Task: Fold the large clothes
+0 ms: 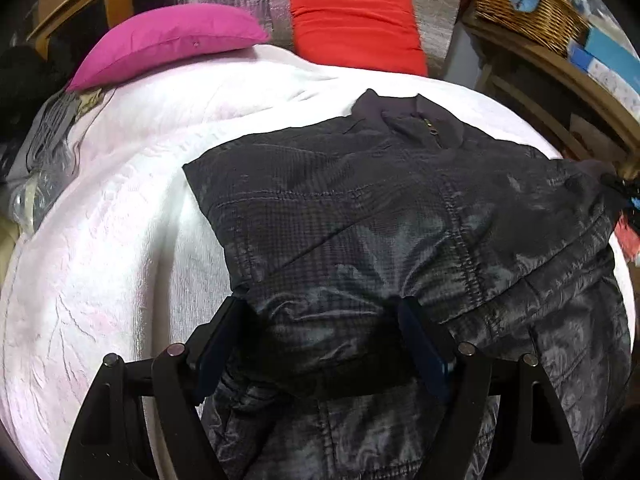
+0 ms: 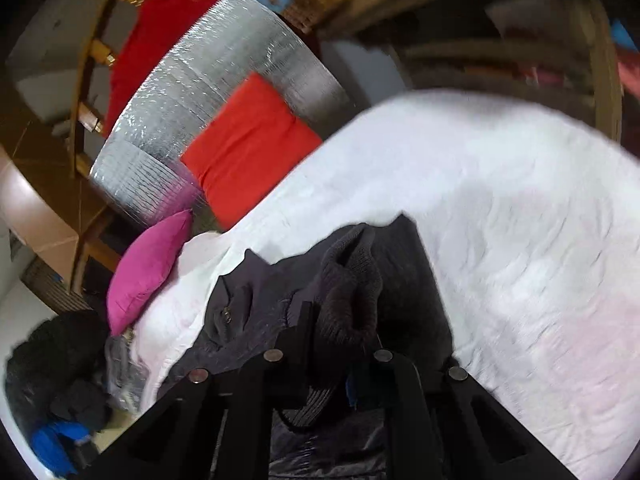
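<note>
A dark quilted jacket (image 1: pixel 400 216) is lying spread over a bed covered with a white bedspread (image 1: pixel 120 208), filling the centre of the left wrist view and running toward 4 o'clock, its collar and brass zip pull pointing toward 12 o'clock. The left gripper (image 1: pixel 320 320) is sitting at 6 o'clock in that view with its jaws spread wide, a bunched fold of the jacket's lower part lying between them; whether the pads are actually touching the fabric cannot be told. In the right wrist view the right gripper (image 2: pixel 340 320) is rising from 6 o'clock, its jaws pinching a dark ribbed knit cuff (image 2: pixel 348 292) of the jacket, which is bulging up between the fingers. That view is tilted and blurred. At the head of the bed a magenta pillow (image 1: pixel 168 44) is lying at 11 o'clock in the left view, just beside a red cushion (image 1: pixel 352 24) that is leaning against a silver foil-like panel (image 1: pixel 240 4). A wicker basket (image 1: pixel 532 12) holding a blue cloth is standing on wooden shelving at 1 o'clock.
</note>
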Tool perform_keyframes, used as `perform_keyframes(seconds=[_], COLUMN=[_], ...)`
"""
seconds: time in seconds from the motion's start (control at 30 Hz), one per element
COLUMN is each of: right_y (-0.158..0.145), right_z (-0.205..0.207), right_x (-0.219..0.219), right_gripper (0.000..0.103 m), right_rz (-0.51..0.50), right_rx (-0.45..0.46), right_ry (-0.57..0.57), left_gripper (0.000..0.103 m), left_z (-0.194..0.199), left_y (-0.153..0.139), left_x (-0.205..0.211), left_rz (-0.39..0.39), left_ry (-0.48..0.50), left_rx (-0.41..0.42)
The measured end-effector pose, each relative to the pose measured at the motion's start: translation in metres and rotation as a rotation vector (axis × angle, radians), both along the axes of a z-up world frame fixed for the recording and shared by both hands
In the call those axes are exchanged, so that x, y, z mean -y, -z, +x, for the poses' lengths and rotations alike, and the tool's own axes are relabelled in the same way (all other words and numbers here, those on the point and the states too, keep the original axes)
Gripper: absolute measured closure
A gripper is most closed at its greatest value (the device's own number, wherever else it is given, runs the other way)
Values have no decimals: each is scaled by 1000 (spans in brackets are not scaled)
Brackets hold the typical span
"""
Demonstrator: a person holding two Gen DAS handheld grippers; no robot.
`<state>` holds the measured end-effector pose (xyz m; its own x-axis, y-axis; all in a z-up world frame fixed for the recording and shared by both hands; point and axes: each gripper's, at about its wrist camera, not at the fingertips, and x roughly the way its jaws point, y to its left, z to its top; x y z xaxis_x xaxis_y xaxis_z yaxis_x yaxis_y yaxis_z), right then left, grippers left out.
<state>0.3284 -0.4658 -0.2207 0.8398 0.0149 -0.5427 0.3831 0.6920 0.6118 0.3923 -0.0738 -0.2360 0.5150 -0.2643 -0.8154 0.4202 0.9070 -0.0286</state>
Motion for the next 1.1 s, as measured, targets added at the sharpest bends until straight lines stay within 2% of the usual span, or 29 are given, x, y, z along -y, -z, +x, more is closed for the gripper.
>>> perform_keyframes(seconds=[0.07,0.13,0.2,0.33,0.47,0.6,0.67,0.7,0.73,0.8,0.9,1.0,1.1], right_y=[13,39,52,39,28,-7,-21,-27,-30,-34,-29,-11,18], right_z=[6,17,21,13,0,-23,-26,-25,-22,-11,16,35,50], right_x=[2,5,8,19,33,42,39,34,28,8,-15,-25,-25], right_gripper=[89,89,88,87,84,81,67,36,19,19,24,45,50], right_rz=[-6,24,67,169,199,56,5,-16,-32,-94,-126,-142,-126], right_rx=[-76,-200,-247,-209,-185,-119,-62,-29,-15,26,-18,-99,-225], right_ry=[5,-6,-10,-18,17,139,167,149,125,69,-36,-98,-142], left_gripper=[23,23,22,20,19,19,19,19,19,18,18,18,17], left_z=[-5,-6,-6,-10,-11,-13,-12,-12,-12,-13,-14,-13,-13], left_y=[2,4,4,4,4,4,4,4,4,3,3,4,4], left_x=[4,5,5,1,1,2,2,3,3,4,7,7,6], left_rz=[39,61,65,69,77,89,93,96,98,106,120,123,123], left_ry=[11,11,7,-5,-9,-14,-14,-15,-16,-19,-20,-18,-22], left_rx=[22,32,36,38,46,55,58,59,59,63,74,76,74])
